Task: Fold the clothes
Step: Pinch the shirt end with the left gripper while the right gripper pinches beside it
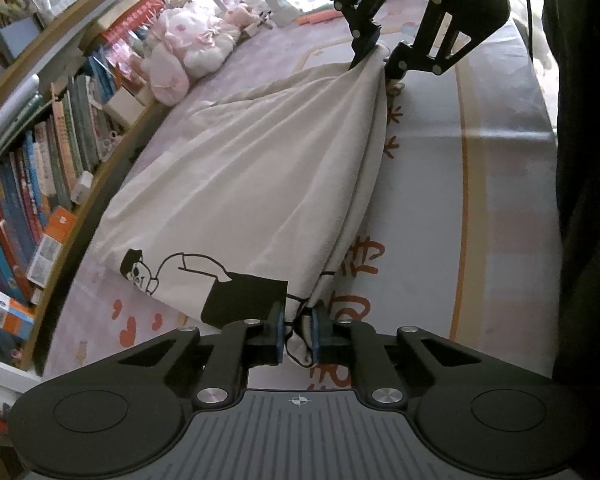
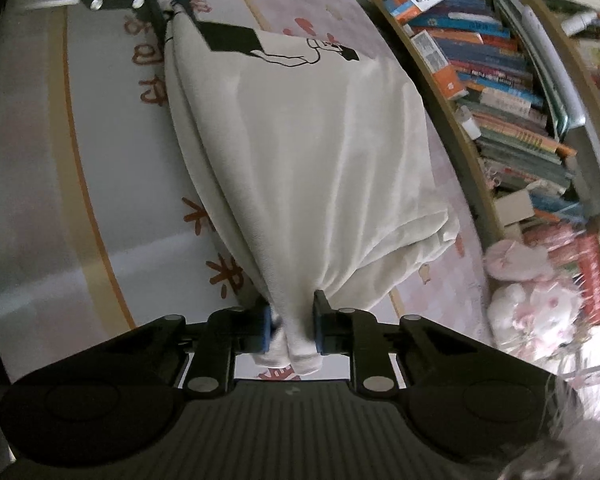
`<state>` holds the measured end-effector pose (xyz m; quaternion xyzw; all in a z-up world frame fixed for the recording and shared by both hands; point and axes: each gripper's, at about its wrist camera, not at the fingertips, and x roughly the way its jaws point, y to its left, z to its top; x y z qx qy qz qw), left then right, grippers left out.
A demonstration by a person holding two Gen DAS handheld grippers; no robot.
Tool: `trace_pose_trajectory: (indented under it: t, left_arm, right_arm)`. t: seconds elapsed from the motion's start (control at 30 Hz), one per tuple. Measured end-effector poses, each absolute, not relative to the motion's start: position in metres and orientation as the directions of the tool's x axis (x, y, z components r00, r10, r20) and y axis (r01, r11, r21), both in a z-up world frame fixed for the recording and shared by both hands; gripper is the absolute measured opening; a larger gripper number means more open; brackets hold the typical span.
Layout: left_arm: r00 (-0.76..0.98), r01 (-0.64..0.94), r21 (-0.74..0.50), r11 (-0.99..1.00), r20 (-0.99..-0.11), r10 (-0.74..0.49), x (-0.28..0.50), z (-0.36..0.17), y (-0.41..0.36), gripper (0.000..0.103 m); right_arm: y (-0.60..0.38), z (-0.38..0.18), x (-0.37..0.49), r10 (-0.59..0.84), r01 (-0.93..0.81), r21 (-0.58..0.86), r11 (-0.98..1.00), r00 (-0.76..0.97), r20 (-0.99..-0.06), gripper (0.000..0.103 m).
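Left gripper point(image 1: 296, 330) pinches the printed end of the cream shirt point(image 1: 260, 184), at six o'clock in its own view; right gripper point(image 2: 291, 330) is clenched on the bunched opposite end, the shirt stretched between them over the patterned bedsheet point(image 1: 480, 200), beside the bookshelf point(image 2: 512, 92)
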<state>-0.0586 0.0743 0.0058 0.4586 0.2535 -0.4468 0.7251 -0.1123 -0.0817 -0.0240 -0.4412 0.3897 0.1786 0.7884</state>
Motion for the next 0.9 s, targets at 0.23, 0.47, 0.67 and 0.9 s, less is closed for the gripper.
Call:
trace_pose_trajectory:
  t: [0.23, 0.47, 0.67, 0.9]
  left_arm:
    - [0.310, 0.951, 0.265, 0.161, -0.837, -0.450, -0.054, 0.037, 0.082, 0.008]
    - [0.162, 0.982, 0.093, 0.162, -0.854, -0.495, -0.054, 0.079, 0.096, 0.007]
    - [0.119, 0.986, 0.041, 0.163, -0.853, -0.508, -0.059, 0.093, 0.098, 0.006]
    - [0.238, 0.964, 0.126, 0.233, -0.798, -0.554, -0.039, 0.129, 0.097, 0.006]
  right_arm:
    - [-0.097, 0.009, -0.102, 0.035, -0.680, -0.352, 0.643, 0.485, -0.874, 0.016]
    - [-0.109, 0.052, -0.111, 0.164, -0.704, -0.123, 0.699, 0.326, -0.931, 0.016]
    - [-0.114, 0.068, -0.118, 0.212, -0.697, -0.021, 0.717, 0.247, -0.945, 0.015]
    - [-0.128, 0.109, -0.107, 0.232, -0.657, -0.063, 0.752, 0.352, -0.907, 0.015]
